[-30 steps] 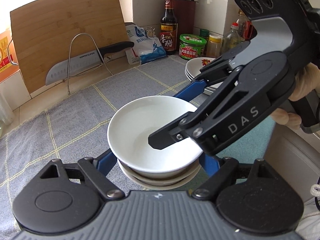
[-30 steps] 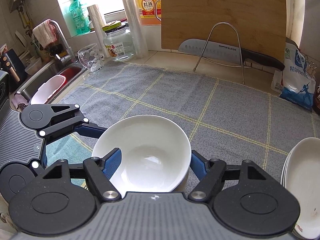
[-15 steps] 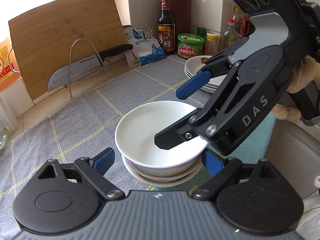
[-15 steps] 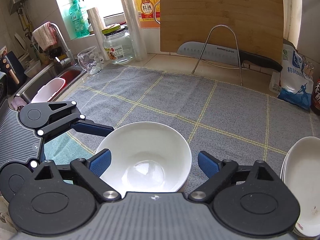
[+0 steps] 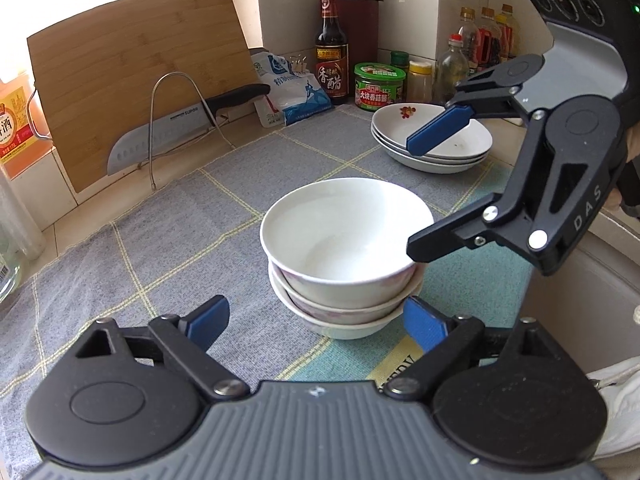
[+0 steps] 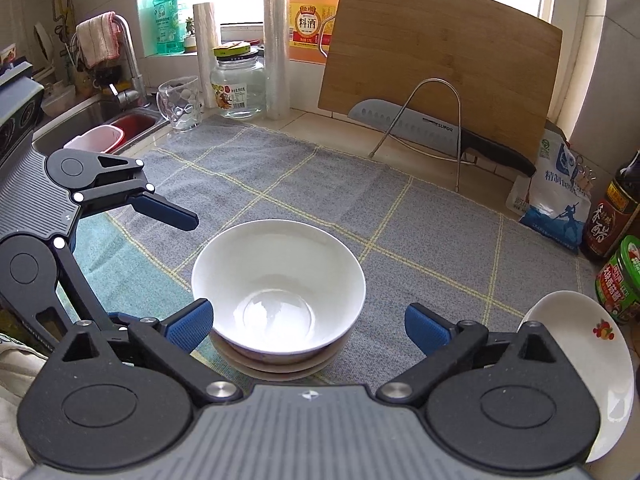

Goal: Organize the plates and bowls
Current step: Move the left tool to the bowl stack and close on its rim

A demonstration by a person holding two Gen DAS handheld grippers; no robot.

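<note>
Now that both sets of jaws have drawn back from the rim, we log the top bowl as released: a second ago the left gripper and right gripper flanked it closely; now each stands spread wide with nothing between the pads, the left having just been opening. The bowl sits nested on the bowl stack, three deep by our count, on the grey checked mat. We judge the stacking step done, with the hands backing off. Outward from there, the left wrist view gives what the right cannot: the stack's side profile with its rims seated level, and the whole pile of flowered plates beyond it, well apart from the bowls, in front of the sauce jar and vinegar bottle. The right wrist view looks straight down into the empty bowl, catches only the plates' edge at its right margin, and alone shows the sink, tap and glass jar. Both views hold the cutting board and cleaver.
</note>
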